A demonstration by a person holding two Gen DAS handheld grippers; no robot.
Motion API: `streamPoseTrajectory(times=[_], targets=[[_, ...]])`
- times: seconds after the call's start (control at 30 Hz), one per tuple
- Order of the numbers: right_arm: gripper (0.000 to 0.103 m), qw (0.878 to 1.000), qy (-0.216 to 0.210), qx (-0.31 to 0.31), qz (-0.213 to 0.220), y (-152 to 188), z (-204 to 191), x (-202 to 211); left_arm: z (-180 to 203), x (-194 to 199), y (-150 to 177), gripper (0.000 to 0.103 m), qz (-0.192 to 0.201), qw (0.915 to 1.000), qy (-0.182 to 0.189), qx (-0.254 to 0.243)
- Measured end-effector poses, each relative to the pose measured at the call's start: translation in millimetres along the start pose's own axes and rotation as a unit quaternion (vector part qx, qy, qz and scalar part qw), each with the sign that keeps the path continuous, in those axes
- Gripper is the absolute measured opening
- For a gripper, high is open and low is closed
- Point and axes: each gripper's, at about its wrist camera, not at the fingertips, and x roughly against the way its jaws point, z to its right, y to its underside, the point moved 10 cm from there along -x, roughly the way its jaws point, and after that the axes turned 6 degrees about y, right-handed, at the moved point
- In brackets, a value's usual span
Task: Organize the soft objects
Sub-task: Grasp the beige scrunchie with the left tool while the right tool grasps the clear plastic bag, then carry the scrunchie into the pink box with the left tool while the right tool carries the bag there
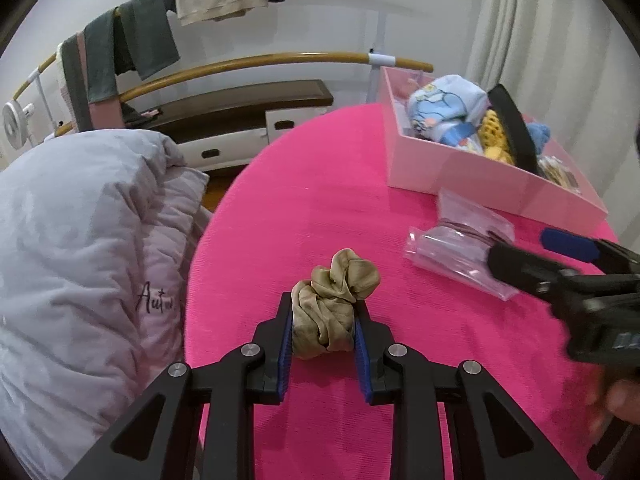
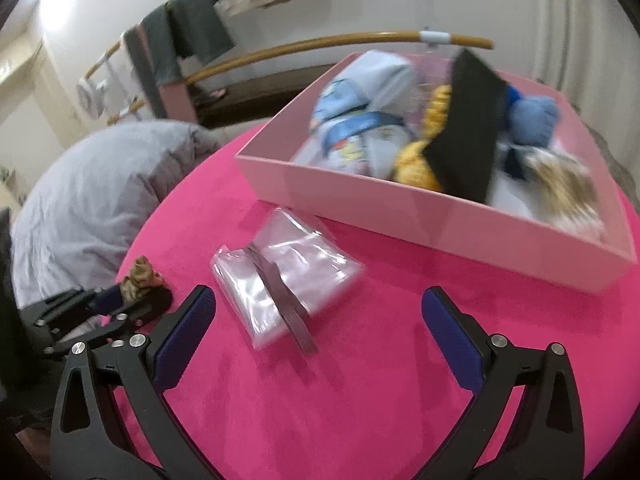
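My left gripper (image 1: pixel 323 322) is shut on a beige satin scrunchie (image 1: pixel 334 300), held just over the pink tablecloth (image 1: pixel 312 208); it also shows in the right wrist view (image 2: pixel 140 276). My right gripper (image 2: pixel 318 304) is open and empty, just short of a clear plastic bag with dark hair ties around it (image 2: pixel 280 276), which also shows in the left wrist view (image 1: pixel 456 240). A pink box (image 2: pixel 440 216) behind it holds a light blue printed cloth (image 2: pixel 360 112), a yellow knit item (image 2: pixel 416 160), a black band (image 2: pixel 468 120) and a blue plush (image 2: pixel 532 120).
A grey quilt (image 1: pixel 80 248) lies off the table's left edge. Behind stand wooden rails with hung clothes (image 1: pixel 148 40), a dark bench (image 1: pixel 240 104) and a small fan (image 1: pixel 16 120). A curtain (image 1: pixel 540 20) hangs at right.
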Motion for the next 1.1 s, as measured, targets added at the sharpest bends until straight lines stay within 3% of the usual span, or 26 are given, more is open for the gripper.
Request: streamPoseTrajectory(times=[0.27,0.43,0.63,0.87,1.1], targets=[[0.099,0.995,0.003,0.097,-0.023,-6,-22,-29,-8,0,0,0.023,0.001,1.0000,-0.009,0.001],[0.074,0.989,-0.002,0.145,-0.012,-6,-34,-29,-9,0,-1,0.023,0.000,1.0000,-0.010,0.001],[0.064,0.991,-0.010,0.137,-0.001,-2,-33,-22,-9,0,-2,0.023,-0.001,0.9999,-0.011,-0.001],[0.060,0.996,-0.023,0.090,0.013,6,-20,-2,-2,4,-1,0.023,-0.001,1.0000,-0.005,-0.004],[0.060,0.998,-0.007,0.047,0.037,8,2,38,22,21,-7,0.023,0.014,0.9996,0.015,-0.020]])
